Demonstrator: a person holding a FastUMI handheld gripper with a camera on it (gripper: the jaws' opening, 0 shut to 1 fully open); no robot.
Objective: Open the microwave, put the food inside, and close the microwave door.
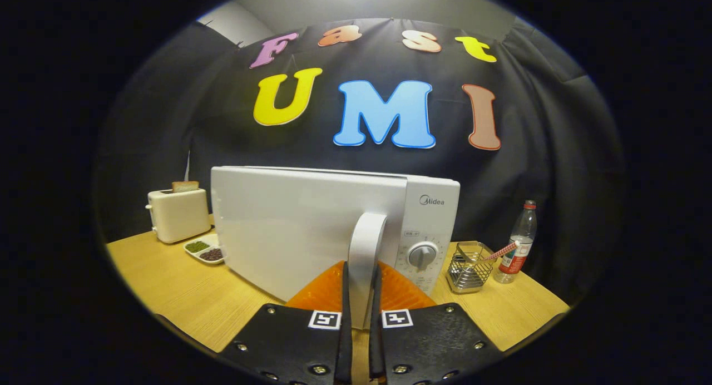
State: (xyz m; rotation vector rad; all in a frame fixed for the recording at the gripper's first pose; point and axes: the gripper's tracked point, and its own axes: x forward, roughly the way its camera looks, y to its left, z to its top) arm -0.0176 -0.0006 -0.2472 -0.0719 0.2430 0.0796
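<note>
A white microwave [311, 223] stands on the wooden table [167, 285] right in front of me. Its door [289, 229] looks swung slightly ajar, the handle side nearest me. My gripper [361, 279] is shut on the door's white vertical handle [364, 251], one finger pressing on each side of it. The control panel with a round dial [423, 256] lies just right of the handle. A small white dish [204, 250] holding green and dark food sits on the table left of the microwave.
A white toaster [178, 213] with a slice of bread stands at the back left. Right of the microwave are a wire basket [470, 267] with a striped stick in it and a plastic bottle [517, 243]. Bare table lies in front left.
</note>
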